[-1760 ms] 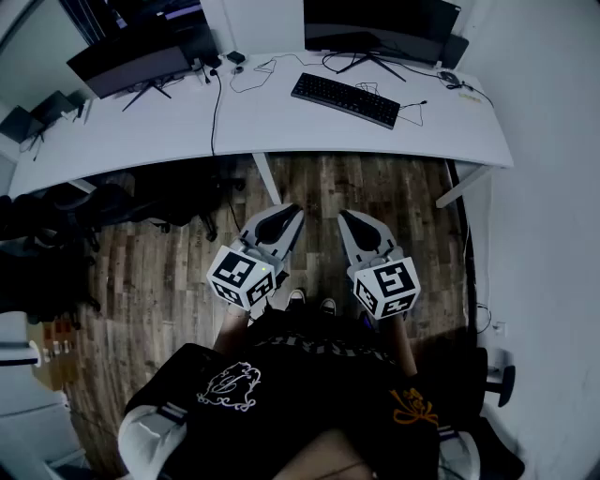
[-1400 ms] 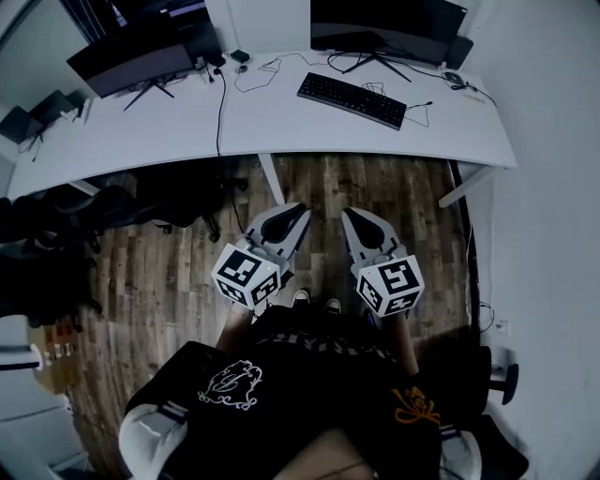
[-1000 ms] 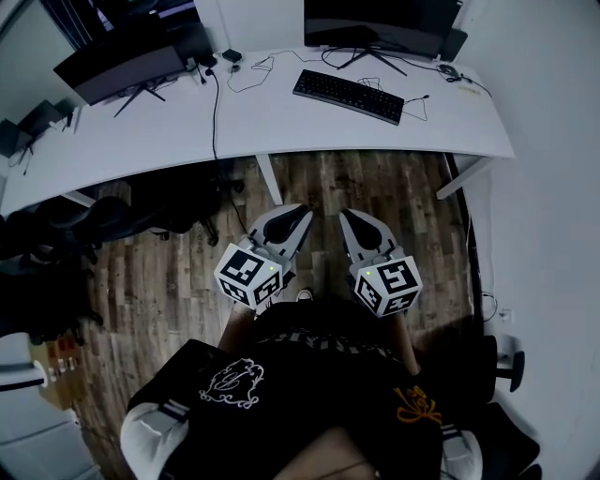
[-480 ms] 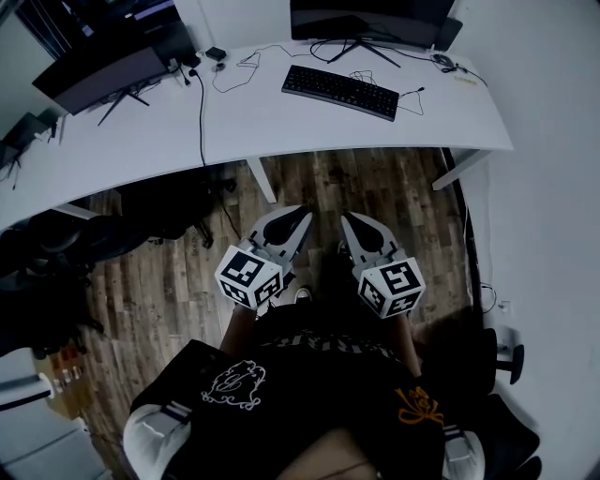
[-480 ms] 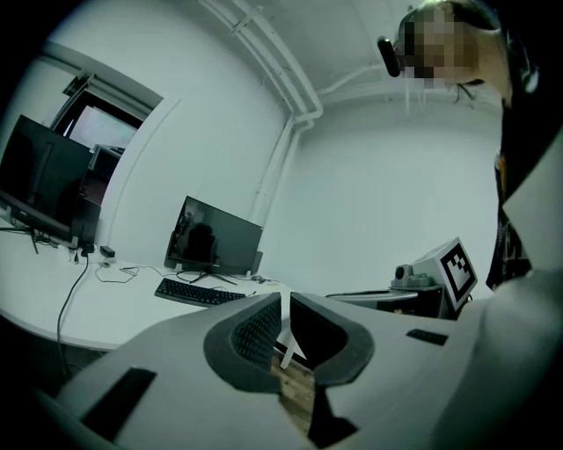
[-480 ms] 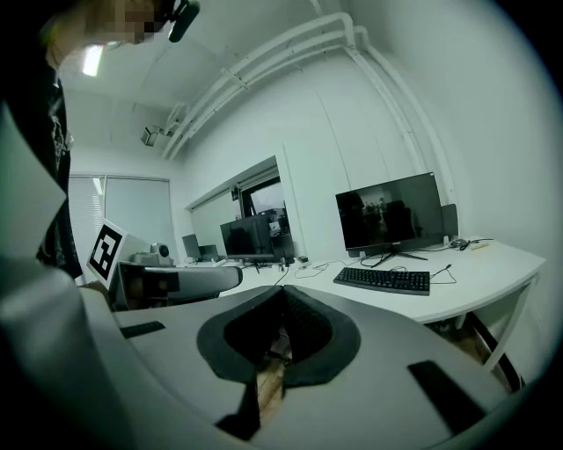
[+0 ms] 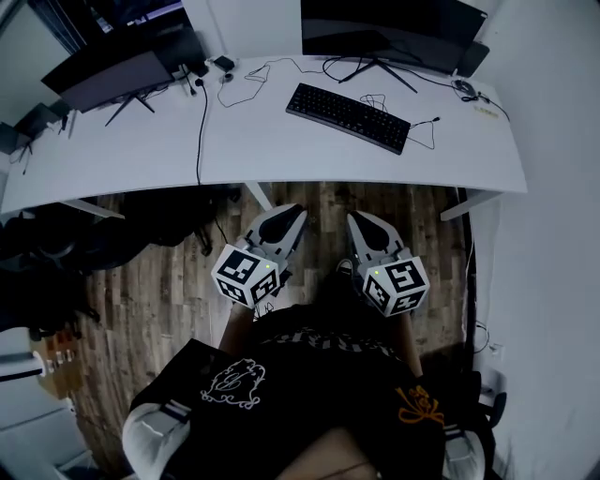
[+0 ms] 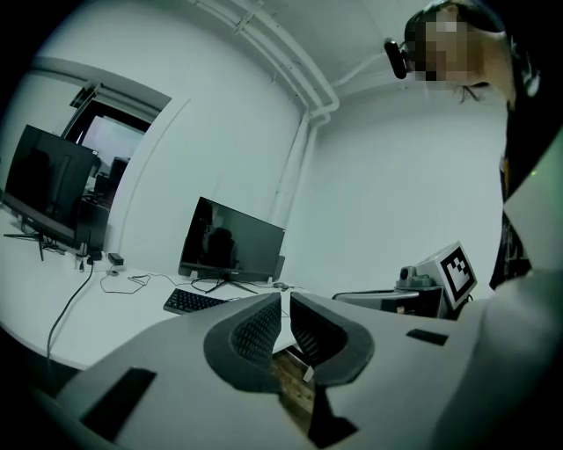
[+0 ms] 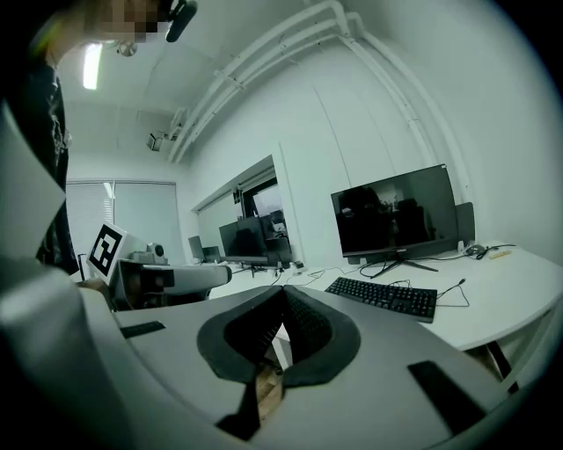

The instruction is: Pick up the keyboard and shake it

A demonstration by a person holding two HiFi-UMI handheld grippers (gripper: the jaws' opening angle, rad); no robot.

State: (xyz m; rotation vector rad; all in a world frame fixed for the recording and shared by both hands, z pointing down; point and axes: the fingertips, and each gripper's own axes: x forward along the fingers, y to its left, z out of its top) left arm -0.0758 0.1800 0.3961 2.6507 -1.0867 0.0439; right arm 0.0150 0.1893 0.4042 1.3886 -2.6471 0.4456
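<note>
My left tongs [image 7: 289, 214] and right tongs [image 7: 357, 218] hang closed, empty; keyboard [image 7: 348, 117] near desk's [image 7: 262, 141] far edge looks rigid, light. I'd grip both short ends.

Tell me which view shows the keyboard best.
Head view: the keyboard is seen whole from above, lying at an angle on the white desk before the monitor. The right gripper view shows it low and side-on, foreshortened. The left gripper view shows it small and distant.
</note>
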